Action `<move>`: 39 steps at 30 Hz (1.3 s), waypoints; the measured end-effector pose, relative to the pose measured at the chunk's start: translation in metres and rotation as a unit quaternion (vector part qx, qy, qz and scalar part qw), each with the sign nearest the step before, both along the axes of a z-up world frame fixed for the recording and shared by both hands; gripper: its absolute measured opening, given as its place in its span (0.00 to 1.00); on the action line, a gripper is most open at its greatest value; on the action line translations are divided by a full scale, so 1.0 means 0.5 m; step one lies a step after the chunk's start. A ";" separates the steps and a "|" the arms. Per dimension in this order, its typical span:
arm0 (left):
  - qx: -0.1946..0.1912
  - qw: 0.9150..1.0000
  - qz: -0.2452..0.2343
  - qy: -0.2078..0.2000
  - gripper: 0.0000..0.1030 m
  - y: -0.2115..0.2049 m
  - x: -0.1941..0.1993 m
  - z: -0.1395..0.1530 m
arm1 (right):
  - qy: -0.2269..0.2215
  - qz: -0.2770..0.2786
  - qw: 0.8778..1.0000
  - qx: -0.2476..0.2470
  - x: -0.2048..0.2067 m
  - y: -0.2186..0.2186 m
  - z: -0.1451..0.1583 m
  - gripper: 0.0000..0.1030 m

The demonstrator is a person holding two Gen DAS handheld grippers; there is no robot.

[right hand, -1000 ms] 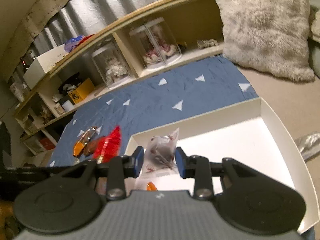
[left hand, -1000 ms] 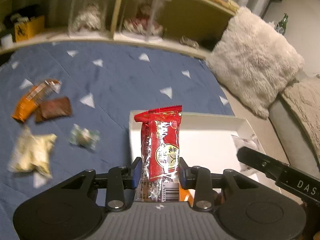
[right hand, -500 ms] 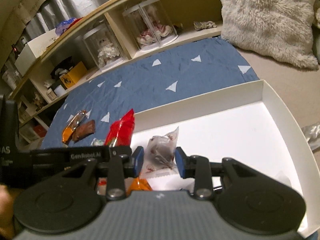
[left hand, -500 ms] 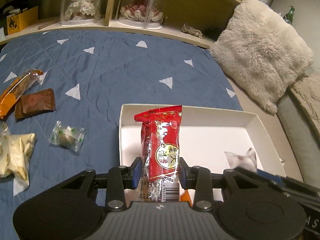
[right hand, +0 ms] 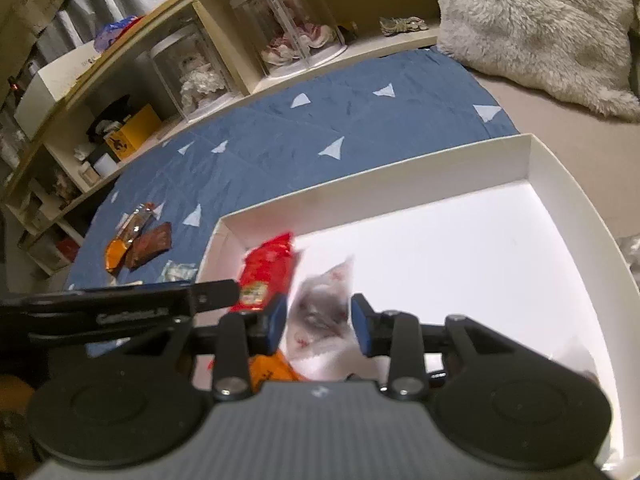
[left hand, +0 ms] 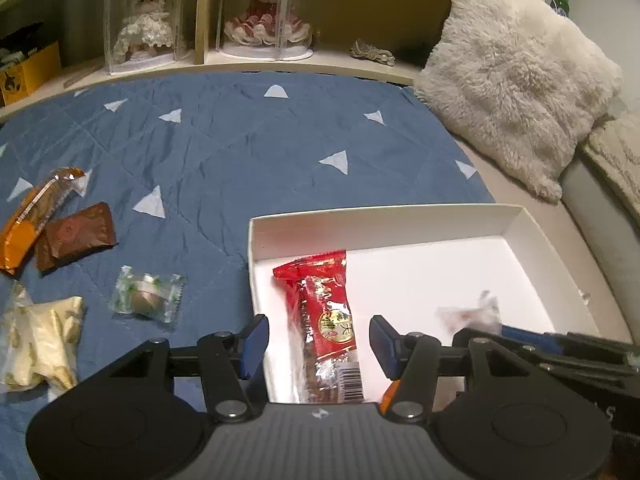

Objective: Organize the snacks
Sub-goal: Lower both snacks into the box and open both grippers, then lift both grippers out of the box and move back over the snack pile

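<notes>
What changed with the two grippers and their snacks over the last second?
The left gripper opened and dropped the red snack pack into the white box. The right gripper opened around its clear packet. The loose snacks on the blue quilt stayed put.

Your blue quilt (left hand: 240, 152) w/ white triangles carried the white box (left hand: 372, 222) at its right edge. Left of the box, directly on the quilt, lay a clear green-print candy (left hand: 146, 300), a brown packet (left hand: 74, 236) touching an orange bar (left hand: 34, 216), and a cream bag (left hand: 40, 344) nearest you.
</notes>
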State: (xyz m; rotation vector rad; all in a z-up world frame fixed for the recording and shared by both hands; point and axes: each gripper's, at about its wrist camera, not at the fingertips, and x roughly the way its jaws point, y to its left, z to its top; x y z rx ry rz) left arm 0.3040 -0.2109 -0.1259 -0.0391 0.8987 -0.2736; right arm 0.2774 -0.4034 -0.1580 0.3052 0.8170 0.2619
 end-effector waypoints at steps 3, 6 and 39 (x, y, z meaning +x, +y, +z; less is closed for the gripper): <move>0.009 1.000 0.000 -0.001 0.57 0.005 -0.006 0.004 | 0.000 -0.008 1.000 -0.006 -0.004 -0.004 0.003 0.63; 0.012 1.000 0.003 0.004 0.59 0.012 -0.011 0.003 | -0.002 -0.012 1.000 -0.009 -0.010 -0.008 0.008 0.68; 0.014 0.999 0.019 0.030 0.95 0.081 -0.091 0.027 | 0.003 -0.028 0.991 -0.128 -0.090 -0.009 0.034 0.99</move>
